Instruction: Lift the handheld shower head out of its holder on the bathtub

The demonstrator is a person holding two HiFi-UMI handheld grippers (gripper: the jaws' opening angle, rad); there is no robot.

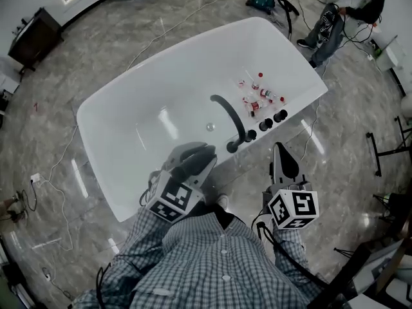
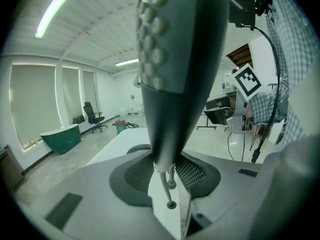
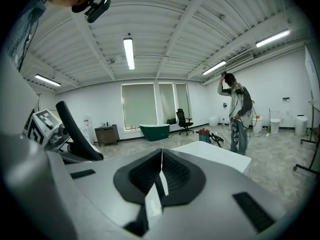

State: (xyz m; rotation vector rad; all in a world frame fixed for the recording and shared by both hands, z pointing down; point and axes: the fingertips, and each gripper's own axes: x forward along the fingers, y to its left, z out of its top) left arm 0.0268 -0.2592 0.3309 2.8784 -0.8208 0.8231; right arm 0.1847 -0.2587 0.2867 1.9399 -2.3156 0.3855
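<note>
Left gripper [image 2: 172, 181] pinches just the shower head's [image 2: 175, 59] narrow end, so it may slip or twist; right gripper [image 3: 160, 179] sits closed, empty.

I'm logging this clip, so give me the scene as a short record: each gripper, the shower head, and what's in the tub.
Left gripper: fingers closed on the shower head
Right gripper: fingers together, holding nothing
Shower head position: lower end by the black knobs on the bathtub rim; cannot tell whether it is out of its holder
In tub: small red-capped bottles
</note>
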